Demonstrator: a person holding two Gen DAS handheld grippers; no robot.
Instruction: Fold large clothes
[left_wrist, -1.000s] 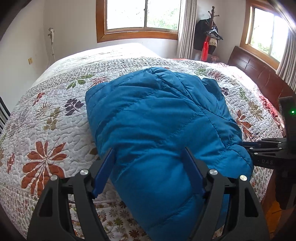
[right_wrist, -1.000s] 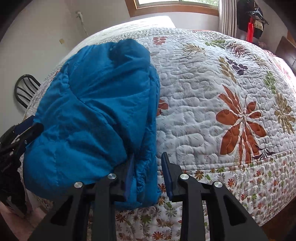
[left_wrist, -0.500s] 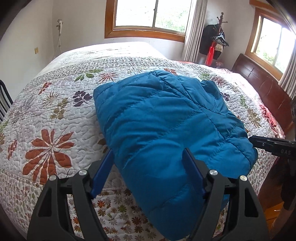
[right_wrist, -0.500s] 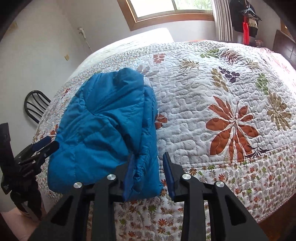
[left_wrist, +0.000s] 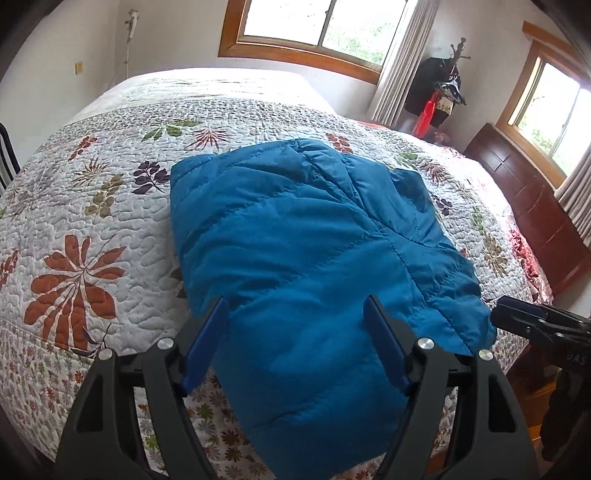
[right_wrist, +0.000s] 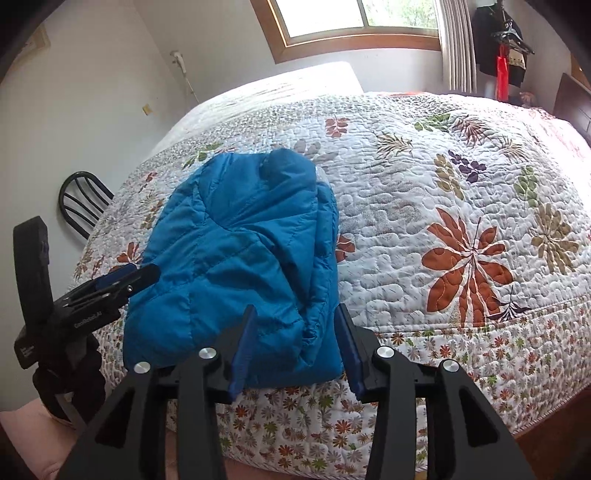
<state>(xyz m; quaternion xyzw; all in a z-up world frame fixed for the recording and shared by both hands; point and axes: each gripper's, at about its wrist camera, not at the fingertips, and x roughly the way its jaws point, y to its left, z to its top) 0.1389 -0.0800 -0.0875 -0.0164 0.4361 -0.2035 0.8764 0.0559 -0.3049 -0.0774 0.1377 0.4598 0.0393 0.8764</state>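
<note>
A: Where's your jacket?
B: Folded blue puffer jacket lies on the floral quilt, hem hanging over the near edge.
A: Your claws?
B: Left gripper spread wide, pads clear of the fabric. Right gripper has just been opening, jacket corner between its jaws, no squeeze.

blue jacket; white floral quilt

1. We're in a home bedroom: a wide bed under a floral quilt.
2. Wood-framed windows with curtains.
3. Dark wooden headboard, and a coat stand hung with clothes.
</note>
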